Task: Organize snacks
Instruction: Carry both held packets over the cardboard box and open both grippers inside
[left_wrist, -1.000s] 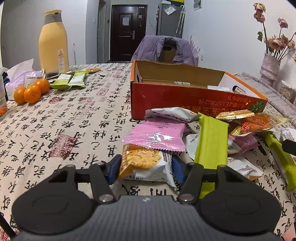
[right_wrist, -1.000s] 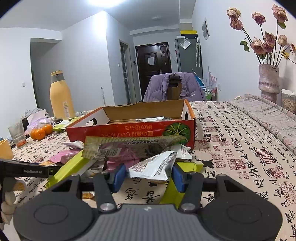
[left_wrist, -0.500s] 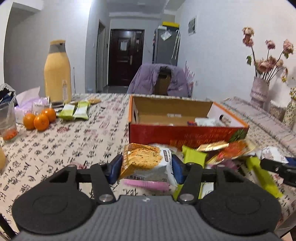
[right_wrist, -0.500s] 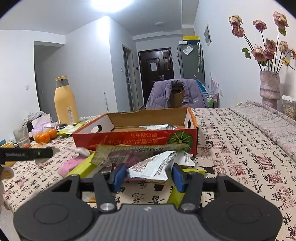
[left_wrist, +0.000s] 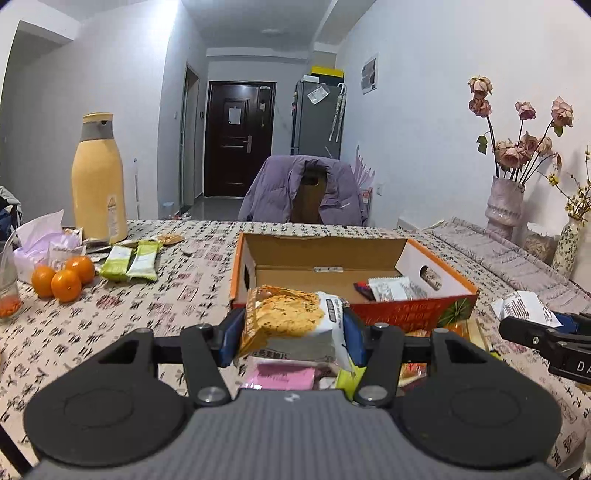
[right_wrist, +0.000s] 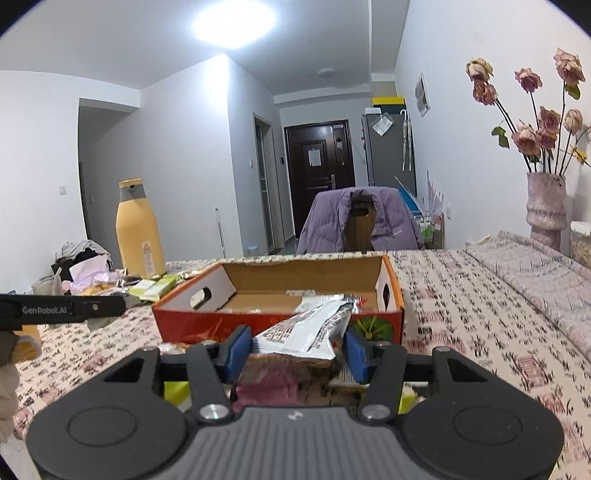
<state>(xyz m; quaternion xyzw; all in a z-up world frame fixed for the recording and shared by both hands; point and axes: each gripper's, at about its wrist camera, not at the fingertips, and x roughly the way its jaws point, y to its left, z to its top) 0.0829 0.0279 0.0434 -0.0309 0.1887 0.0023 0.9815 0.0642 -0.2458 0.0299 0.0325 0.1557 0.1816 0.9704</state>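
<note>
Far left on the patterned table (left_wrist: 177, 295) sit three oranges (left_wrist: 61, 278), a tall yellow bottle (left_wrist: 98, 177) and two green packets (left_wrist: 129, 260), well apart from the work. In the middle stands the open orange box (left_wrist: 354, 273), which already holds a few wrappers at its right end, so the sorting looks begun but far from finished: a pink packet (left_wrist: 284, 376) and other snacks lie in a heap in front of the box. The left gripper (left_wrist: 291, 334) is clamped on a cracker packet (left_wrist: 291, 319), held in the air just before the box's near wall. To the right, the right gripper (right_wrist: 297, 349) is closed on a silver packet (right_wrist: 306, 330), also raised and pointed at the box. Compared with a second ago, both grippers have risen from the pile: the cracker packet, then resting low on the table among the heap, now sits level with the box rim, and the silver packet has likewise come up, with the box interior showing more fully in both views. Both packets have yet to be dropped inside
</note>
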